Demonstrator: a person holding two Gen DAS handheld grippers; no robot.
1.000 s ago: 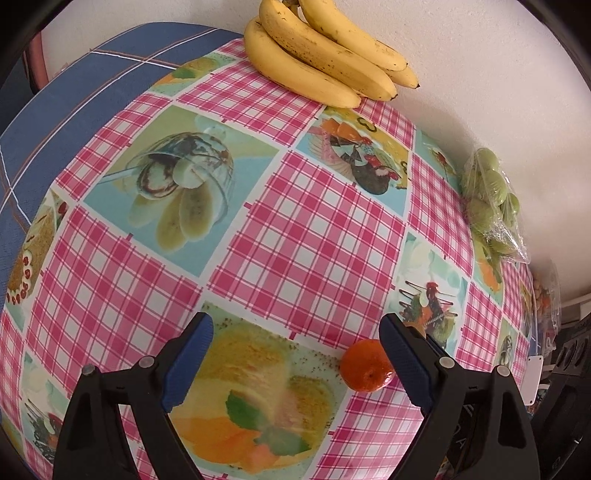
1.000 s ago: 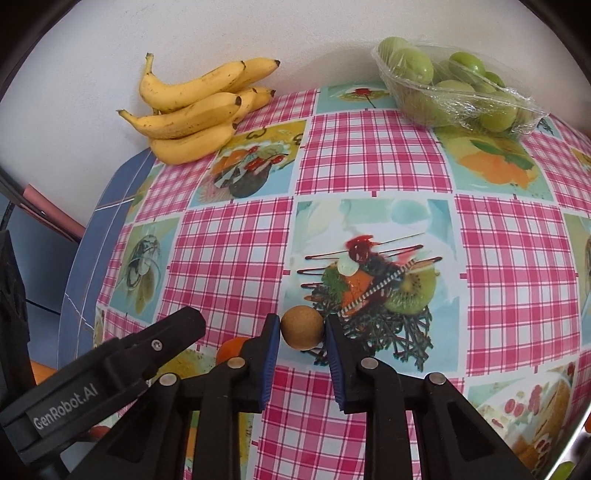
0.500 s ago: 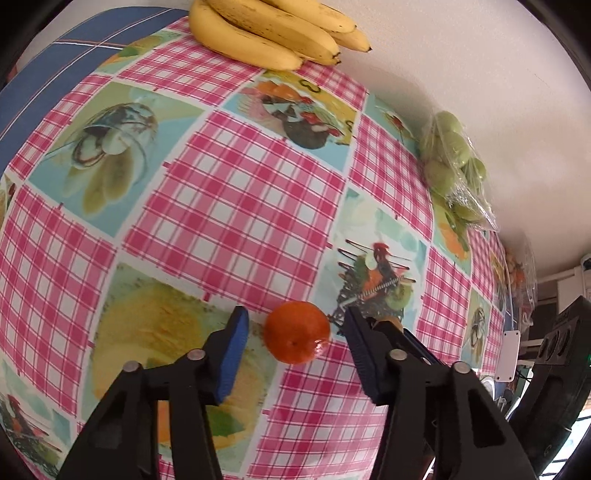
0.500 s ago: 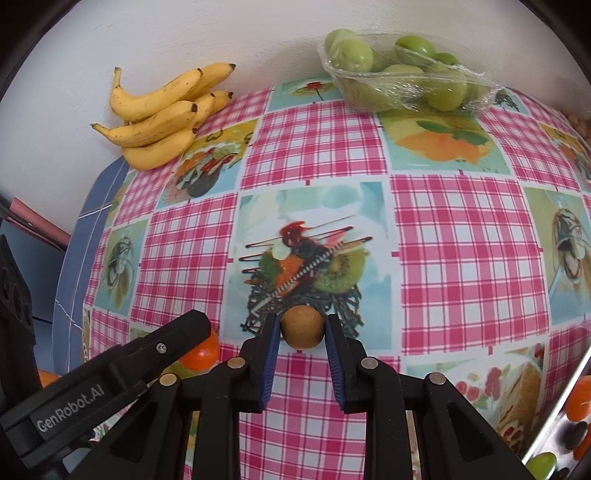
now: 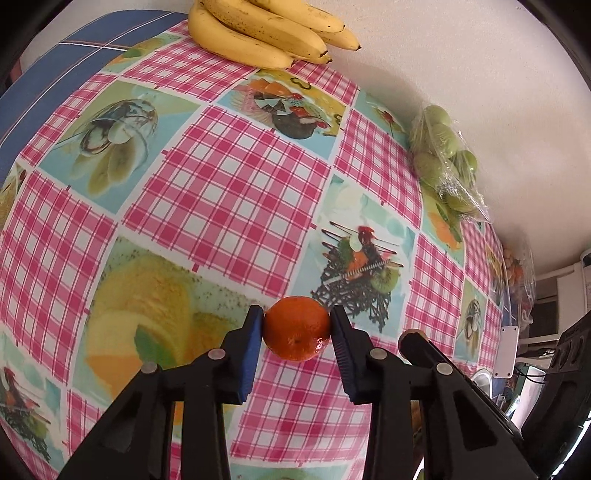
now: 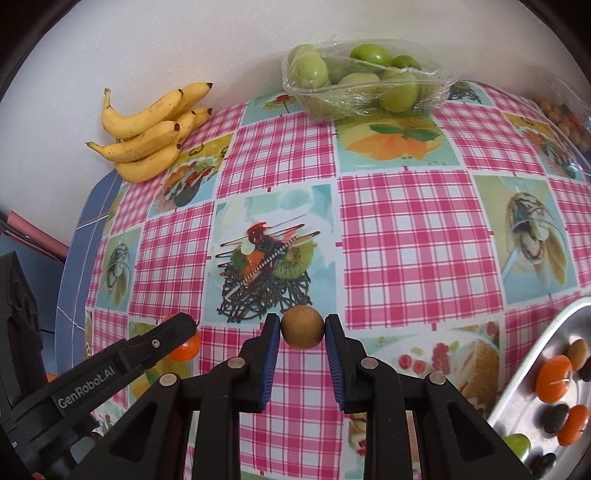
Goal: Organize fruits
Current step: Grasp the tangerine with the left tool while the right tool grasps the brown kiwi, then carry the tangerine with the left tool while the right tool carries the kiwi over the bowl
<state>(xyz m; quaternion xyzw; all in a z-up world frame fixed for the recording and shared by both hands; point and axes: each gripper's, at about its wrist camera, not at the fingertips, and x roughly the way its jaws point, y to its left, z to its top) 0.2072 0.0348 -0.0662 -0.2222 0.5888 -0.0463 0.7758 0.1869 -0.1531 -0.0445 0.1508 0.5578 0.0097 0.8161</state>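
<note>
My left gripper (image 5: 296, 325) is shut on an orange tangerine (image 5: 296, 328) just above the checked tablecloth. My right gripper (image 6: 301, 326) is shut on a small round brown fruit (image 6: 301, 326). In the right wrist view the tangerine (image 6: 185, 345) shows partly behind the left gripper's black finger. A metal tray (image 6: 524, 373) at the lower right holds several tangerines, dark fruits and a green one.
A bunch of bananas (image 6: 151, 136) lies at the back by the wall, also in the left wrist view (image 5: 266, 33). A wrapped punnet of green fruits (image 6: 362, 81) stands at the back. A bag of small mixed fruits (image 6: 565, 118) sits far right.
My left gripper moved up to the tangerine and shut on it. My right gripper kept the brown fruit and swung right, bringing the metal tray into view.
</note>
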